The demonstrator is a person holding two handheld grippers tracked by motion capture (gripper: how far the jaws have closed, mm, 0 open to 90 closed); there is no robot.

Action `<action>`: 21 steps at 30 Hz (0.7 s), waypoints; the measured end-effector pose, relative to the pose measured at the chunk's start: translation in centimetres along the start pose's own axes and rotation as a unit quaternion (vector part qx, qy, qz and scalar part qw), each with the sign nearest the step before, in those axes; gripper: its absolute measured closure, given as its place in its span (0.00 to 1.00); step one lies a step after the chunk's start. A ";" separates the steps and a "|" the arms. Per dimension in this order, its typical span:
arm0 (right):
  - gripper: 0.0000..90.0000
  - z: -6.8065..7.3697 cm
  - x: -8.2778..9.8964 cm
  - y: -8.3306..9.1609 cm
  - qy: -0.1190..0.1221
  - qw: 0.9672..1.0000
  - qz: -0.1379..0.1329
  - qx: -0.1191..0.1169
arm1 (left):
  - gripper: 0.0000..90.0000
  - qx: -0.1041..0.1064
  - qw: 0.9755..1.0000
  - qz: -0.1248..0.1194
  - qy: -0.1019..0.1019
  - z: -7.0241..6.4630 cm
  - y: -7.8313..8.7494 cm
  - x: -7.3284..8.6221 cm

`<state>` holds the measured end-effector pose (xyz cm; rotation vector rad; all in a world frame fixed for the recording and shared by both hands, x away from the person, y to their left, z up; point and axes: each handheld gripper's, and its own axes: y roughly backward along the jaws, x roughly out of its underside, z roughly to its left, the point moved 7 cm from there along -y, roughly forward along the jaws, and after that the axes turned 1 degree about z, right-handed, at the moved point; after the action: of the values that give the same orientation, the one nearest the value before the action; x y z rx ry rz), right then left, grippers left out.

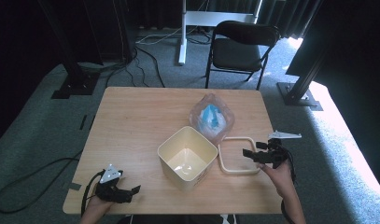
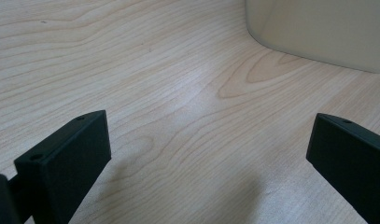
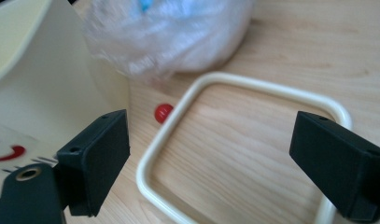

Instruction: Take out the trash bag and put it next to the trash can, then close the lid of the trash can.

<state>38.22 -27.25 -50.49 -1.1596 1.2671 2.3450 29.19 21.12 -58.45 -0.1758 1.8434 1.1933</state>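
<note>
A cream square bin (image 1: 187, 157) stands open-topped on the wooden table (image 1: 131, 121), its wall also in the left gripper view (image 2: 318, 32) and right gripper view (image 3: 47, 112). A cream square ring frame (image 1: 238, 155) (image 3: 253, 88) lies flat to its right. Behind them sits a clear plastic bag (image 1: 211, 118) (image 3: 173, 32) with blue contents. My right gripper (image 1: 256, 154) (image 3: 208, 163) is open just over the ring's right side. My left gripper (image 1: 127, 192) (image 2: 208, 154) is open above bare wood near the front left edge. A small red bead (image 3: 163, 112) lies between bin and ring.
A black folding chair (image 1: 242, 46) stands beyond the table's far edge. Black stand bases (image 1: 75, 84) and cables lie on the grey carpet. A white post (image 1: 182, 32) rises at the back. Bare wood stretches across the table's left half.
</note>
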 end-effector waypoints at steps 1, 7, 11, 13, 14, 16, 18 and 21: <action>0.13 -0.3 0.4 -0.1 -0.005 1.000 0.004 0.004 | 0.00 0.000 1.000 0.001 0.000 0.0 0.0 0.0; 0.14 -1.2 0.9 -0.3 -0.007 1.000 0.012 0.019 | 0.00 -0.002 1.000 0.000 0.000 0.0 0.0 0.1; 0.14 -2.0 0.8 -0.3 -0.017 0.999 0.013 0.030 | 0.00 -0.001 1.000 0.000 -0.003 -0.2 0.0 0.1; 0.15 -2.6 0.7 -0.3 -0.025 0.999 0.014 0.038 | 0.00 0.000 1.000 0.000 -0.002 -0.2 0.0 0.1; 0.15 -3.0 0.6 -0.4 -0.028 0.999 0.012 0.044 | 0.00 -0.001 1.000 0.001 -0.002 -0.1 0.0 0.1; 0.15 -3.8 0.4 -0.5 -0.035 0.998 0.015 0.058 | 0.00 0.001 1.000 0.002 -0.001 -0.1 -0.1 0.2; 0.18 -4.6 0.1 -0.5 -0.049 0.996 0.011 0.067 | 0.00 0.001 1.000 0.005 -0.002 -0.1 -0.2 0.2; 0.27 -5.8 -0.2 -0.6 -0.065 0.995 0.010 0.080 | 0.00 0.001 1.000 0.007 -0.004 -0.2 -0.3 0.3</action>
<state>41.75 -31.41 -52.52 -0.9341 1.3971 2.2432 29.08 20.91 -58.80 -0.1575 1.8424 1.2001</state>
